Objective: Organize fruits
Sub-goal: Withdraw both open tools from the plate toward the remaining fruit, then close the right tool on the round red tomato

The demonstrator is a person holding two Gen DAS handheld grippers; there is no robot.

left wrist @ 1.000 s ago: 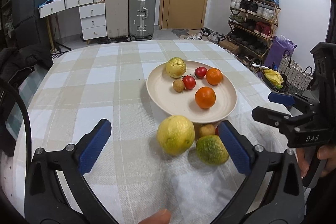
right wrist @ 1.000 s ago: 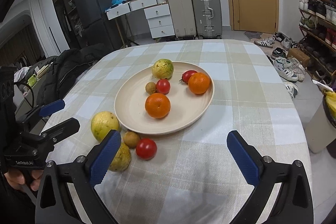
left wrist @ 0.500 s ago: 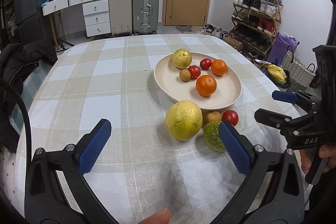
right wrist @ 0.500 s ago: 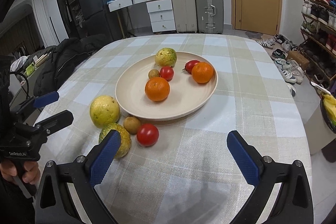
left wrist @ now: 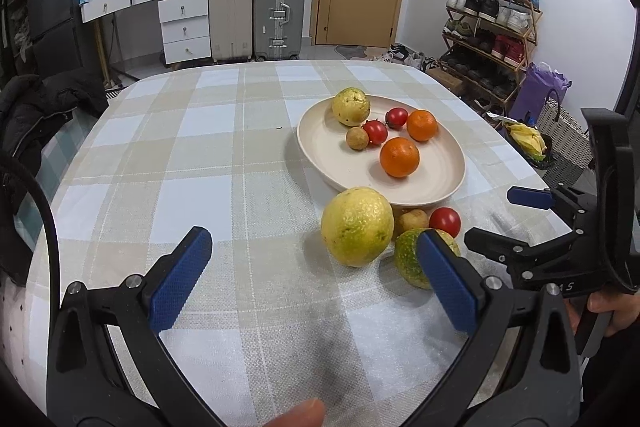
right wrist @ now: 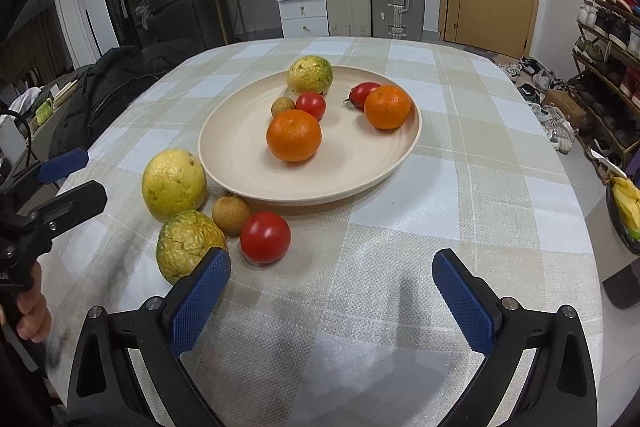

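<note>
Both grippers have backed off toward the near table edge; left gripper (left wrist: 316, 275) and right gripper (right wrist: 330, 295) are spread wide, empty. Four fruits remain beside the round cream plate (right wrist: 240, 163) rim: big yellow citrus (right wrist: 174, 183), bumpy green-yellow citrus (right wrist: 188, 245), small brown fruit, probably longan (right wrist: 231, 215), red tomato (right wrist: 265, 237). Next pick not started.

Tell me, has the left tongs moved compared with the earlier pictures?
Yes. The left tongs drew back and leftward: against the fixed plate, the big yellow fruit now sits farther off, toward the right finger.

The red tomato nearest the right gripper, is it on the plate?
No, that red tomato sits on the tablecloth, outside the plate.
</note>
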